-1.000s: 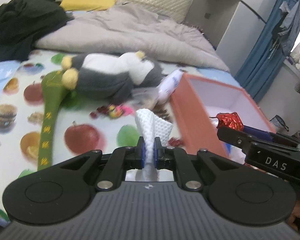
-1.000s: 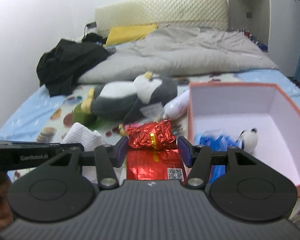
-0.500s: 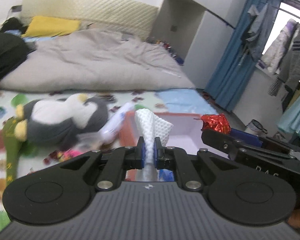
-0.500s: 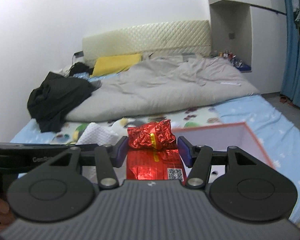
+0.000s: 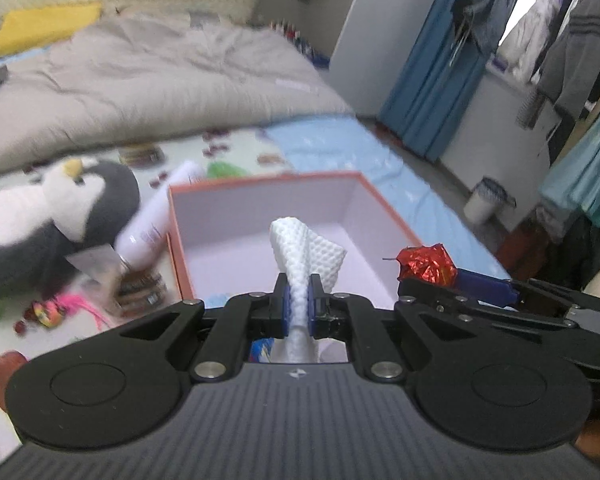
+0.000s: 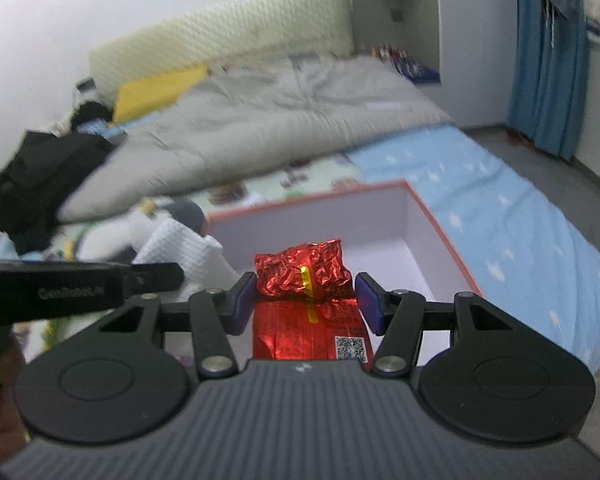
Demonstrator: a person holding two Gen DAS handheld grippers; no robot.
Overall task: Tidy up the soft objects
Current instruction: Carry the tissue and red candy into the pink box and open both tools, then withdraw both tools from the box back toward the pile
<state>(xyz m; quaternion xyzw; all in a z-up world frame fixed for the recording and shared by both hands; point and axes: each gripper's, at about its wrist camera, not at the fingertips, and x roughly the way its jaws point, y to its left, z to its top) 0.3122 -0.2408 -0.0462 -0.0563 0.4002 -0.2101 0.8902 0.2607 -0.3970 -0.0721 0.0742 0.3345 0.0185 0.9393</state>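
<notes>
white cloth (image 5: 306,250): soft waffle-textured fabric, matt
red packet (image 6: 306,276): crinkled foil, glossy
box (image 5: 260,184): stiff card, smooth pale inside, orange-red outside
penguin toy (image 5: 56,216): fuzzy plush
bottle (image 5: 156,220): smooth plastic, slight sheen
duvet (image 5: 148,80): grey quilted cloth, matt
gripper body (image 5: 296,412): ribbed matt black plastic

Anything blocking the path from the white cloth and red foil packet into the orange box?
Nothing visible. The white cloth in the left gripper and the red foil packet in the right gripper both hang before the orange box's open top.
</notes>
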